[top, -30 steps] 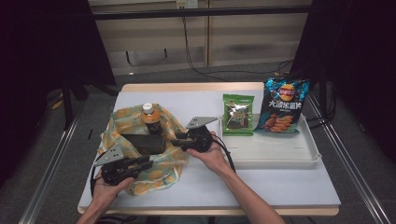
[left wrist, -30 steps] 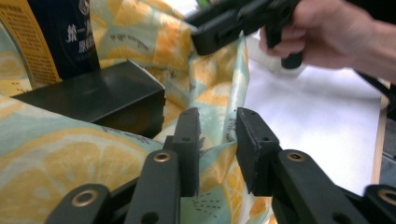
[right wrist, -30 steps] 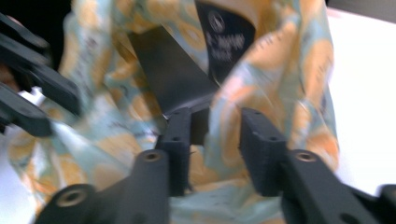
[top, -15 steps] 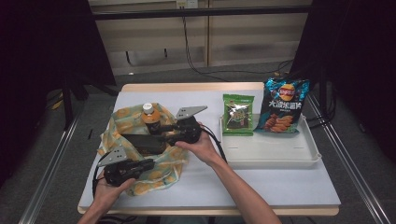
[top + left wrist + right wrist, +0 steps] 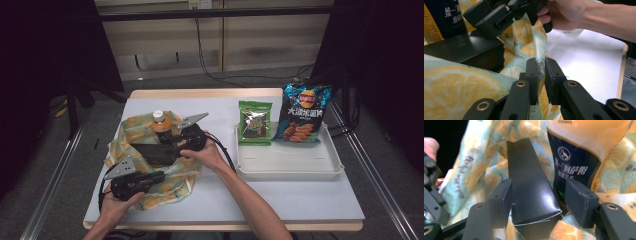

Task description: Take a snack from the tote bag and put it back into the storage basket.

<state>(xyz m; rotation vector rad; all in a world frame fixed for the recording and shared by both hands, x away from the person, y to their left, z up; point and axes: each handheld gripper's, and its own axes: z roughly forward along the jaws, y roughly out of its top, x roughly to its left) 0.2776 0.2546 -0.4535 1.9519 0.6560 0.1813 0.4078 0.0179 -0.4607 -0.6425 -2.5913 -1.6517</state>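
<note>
While the left gripper [image 5: 541,75] is pinched tight on a fold of the lemon-print cloth [image 5: 131,131], the right gripper [image 5: 537,200] has just been spreading its jaws – they stand apart on either side of the black box [image 5: 530,182], pads not pressing it as far as I can see. The box sits in the middle of the cloth, with the orange drink bottle [image 5: 160,125] just beyond the right gripper's far jaw.

What could go wrong: that bottle is really close, so if the right gripper swings or closes off-centre it could knock the bottle over onto the cloth. And if the left one tugs the fabric, the box and bottle riding on it could slide or tip – they're both standing on what's being pulled.

Hard to make out: whether the right jaw brushes the bottle, how much cloth the left jaws actually hold, and the box's far end, which is lost under the fabric. The bottle's top is cut off in the right gripper view.
</note>
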